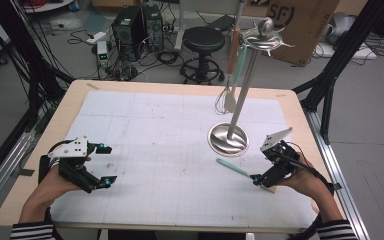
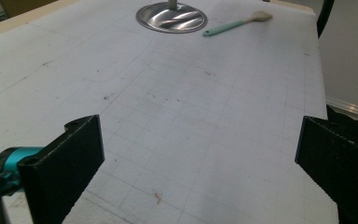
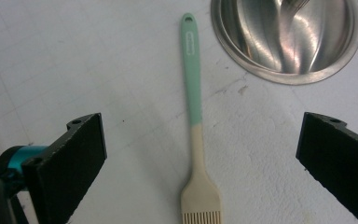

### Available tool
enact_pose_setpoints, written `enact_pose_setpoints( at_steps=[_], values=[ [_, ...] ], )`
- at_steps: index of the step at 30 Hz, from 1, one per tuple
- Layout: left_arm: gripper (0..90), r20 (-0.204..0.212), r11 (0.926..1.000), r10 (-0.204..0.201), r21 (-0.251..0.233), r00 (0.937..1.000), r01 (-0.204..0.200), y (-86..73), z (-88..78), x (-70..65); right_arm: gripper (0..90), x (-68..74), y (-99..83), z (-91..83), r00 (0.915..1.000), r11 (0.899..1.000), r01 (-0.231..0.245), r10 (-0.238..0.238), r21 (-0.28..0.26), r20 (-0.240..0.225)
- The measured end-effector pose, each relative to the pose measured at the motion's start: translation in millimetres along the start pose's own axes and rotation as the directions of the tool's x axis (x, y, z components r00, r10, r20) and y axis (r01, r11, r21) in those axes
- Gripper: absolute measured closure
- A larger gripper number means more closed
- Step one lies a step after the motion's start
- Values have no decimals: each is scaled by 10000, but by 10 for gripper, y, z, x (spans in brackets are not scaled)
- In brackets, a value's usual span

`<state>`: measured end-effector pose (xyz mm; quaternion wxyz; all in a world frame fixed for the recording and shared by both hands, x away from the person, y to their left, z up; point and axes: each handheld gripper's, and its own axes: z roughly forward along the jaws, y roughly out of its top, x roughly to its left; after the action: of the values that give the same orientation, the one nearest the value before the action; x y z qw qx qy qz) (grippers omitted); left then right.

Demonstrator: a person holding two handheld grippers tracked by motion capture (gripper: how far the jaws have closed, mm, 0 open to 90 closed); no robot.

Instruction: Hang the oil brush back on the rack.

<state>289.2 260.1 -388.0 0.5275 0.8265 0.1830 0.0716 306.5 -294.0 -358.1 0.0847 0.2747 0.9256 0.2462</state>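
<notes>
Brush bristles, seemingly, between right gripper's jaws

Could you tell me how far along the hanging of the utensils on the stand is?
Two utensils already hang from the stand. In hand: the right gripper, jaws open, straddles the teal-handled brush, which lies flat on the table beside the stand's base, not gripped. Left: closing on it, lifting and hanging it. The left gripper is open over bare table.
</notes>
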Motion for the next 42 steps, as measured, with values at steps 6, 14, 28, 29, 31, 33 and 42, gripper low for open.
enact_pose_setpoints(
  at_steps=[6,14,28,29,31,33,42],
  values=[
    [17,26,10000,17,9,10000,-17,0,-3,3,1,10,-7,138,9997,9980,244,-242,588,-40],
    [17,23,10000,6,44,10000,-6,1,3,2,40,18,-29,287,9991,9907,248,-199,1338,-377],
    [17,23,10000,-14,-17,10000,14,0,1,0,217,-13,-25,463,9977,9711,471,-343,2340,-584],
    [17,33,10000,-11,-26,10000,11,1,0,1,245,-12,-25,472,9976,9701,507,-380,2373,-579],
    [17,31,10000,-7,-20,10000,7,1,0,-1,304,-13,-23,487,9971,9661,557,-405,2521,-652],
    [17,35,10000,17,20,10000,-17,1,-2,-1,349,-17,-24,507,9977,9623,516,-377,2672,-570],
    [17,40,10000,-12,19,10000,12,0,2,-1,484,-8,-15,567,9956,9527,501,-239,2998,-905]
  ],
)
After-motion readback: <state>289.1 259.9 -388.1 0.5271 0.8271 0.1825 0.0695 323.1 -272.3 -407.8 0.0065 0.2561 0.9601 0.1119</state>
